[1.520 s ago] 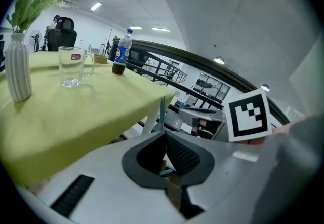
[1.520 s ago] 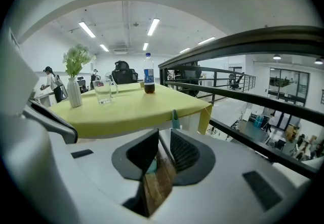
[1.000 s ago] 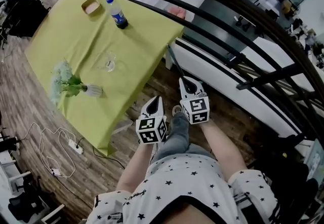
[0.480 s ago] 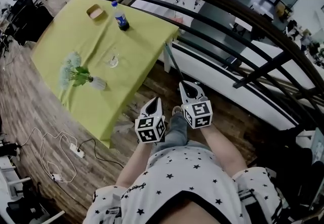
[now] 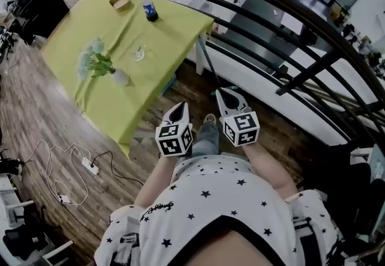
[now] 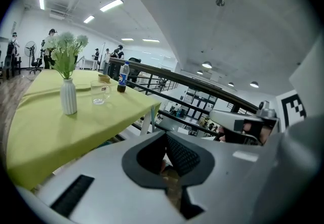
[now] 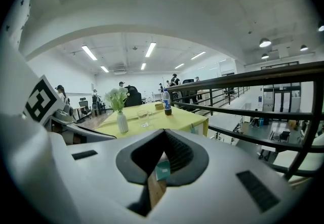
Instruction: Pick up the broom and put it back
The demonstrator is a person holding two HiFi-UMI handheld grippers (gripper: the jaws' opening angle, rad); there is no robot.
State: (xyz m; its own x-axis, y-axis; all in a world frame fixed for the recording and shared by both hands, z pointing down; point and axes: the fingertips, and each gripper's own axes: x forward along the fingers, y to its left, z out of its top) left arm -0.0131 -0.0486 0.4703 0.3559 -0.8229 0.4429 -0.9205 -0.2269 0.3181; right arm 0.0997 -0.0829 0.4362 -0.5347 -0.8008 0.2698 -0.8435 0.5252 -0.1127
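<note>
The broom shows as a thin dark handle (image 5: 207, 65) rising from my right gripper (image 5: 224, 91) toward the corner of the table. My right gripper is shut on it. In the right gripper view a wooden stick with a teal tag (image 7: 162, 170) sits pinched between the pads at the right gripper's (image 7: 163, 139) tips. The broom's head is hidden. My left gripper (image 5: 182, 106) hangs beside the right one, over the person's leg, holding nothing. Its jaws (image 6: 164, 136) meet at the tips. The right gripper's body (image 6: 242, 122) shows at the right of the left gripper view.
A table with a yellow-green cloth (image 5: 102, 24) carries a vase of flowers (image 5: 119, 76), a glass (image 5: 139, 53), a bottle (image 5: 148, 6) and a small box (image 5: 118, 1). A dark railing (image 5: 313, 36) curves across the right. A power strip and cables (image 5: 90, 167) lie on the wood floor.
Both grippers have risen a little and moved on together, the right one still holding the broom handle. The table has slid toward the upper left of the head view.
</note>
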